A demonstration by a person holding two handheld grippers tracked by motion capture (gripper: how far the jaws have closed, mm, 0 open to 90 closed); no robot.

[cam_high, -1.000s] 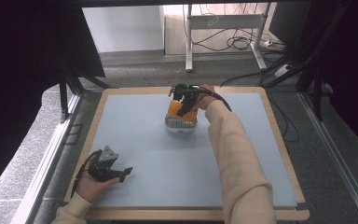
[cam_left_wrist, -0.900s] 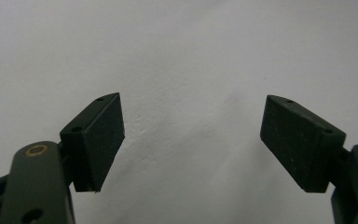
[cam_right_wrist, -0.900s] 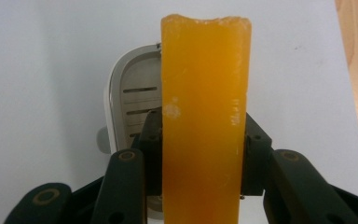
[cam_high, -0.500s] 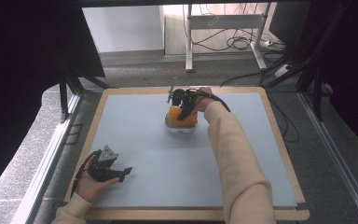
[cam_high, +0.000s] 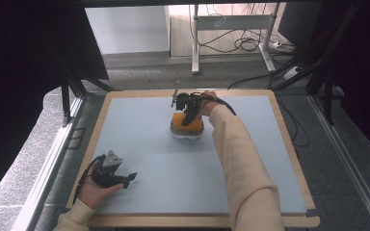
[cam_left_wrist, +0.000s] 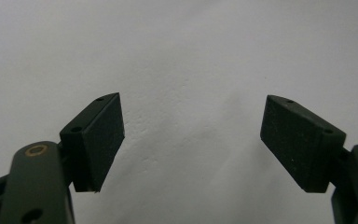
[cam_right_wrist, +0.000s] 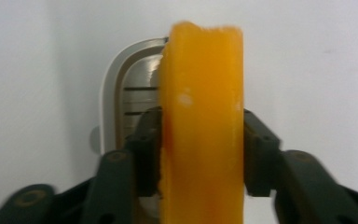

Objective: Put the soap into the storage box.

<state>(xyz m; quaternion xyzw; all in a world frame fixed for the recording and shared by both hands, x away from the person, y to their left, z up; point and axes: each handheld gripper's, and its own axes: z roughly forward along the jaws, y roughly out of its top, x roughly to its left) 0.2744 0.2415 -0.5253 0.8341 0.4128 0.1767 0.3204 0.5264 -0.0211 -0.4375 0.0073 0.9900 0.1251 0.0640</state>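
Right gripper (cam_right_wrist: 200, 154) is clenched on an orange sponge-like block (cam_right_wrist: 203, 121), jaws pressing both its flat sides. In the high view the right gripper (cam_high: 189, 111) is at the far middle of the light blue table mat (cam_high: 173, 183), w/ the orange block (cam_high: 187, 120) right above a white holder w/ metal inside (cam_high: 187, 134); cannot tell if the block touches it. In the right gripper view the holder (cam_right_wrist: 126, 98) shows behind the block. Left gripper (cam_high: 120, 179) rests at the near left of the mat, held by the left hand (cam_high: 95, 188), well apart from the holder. Its jaws are released, wide apart, w/ bare mat between the pads (cam_left_wrist: 98, 140)
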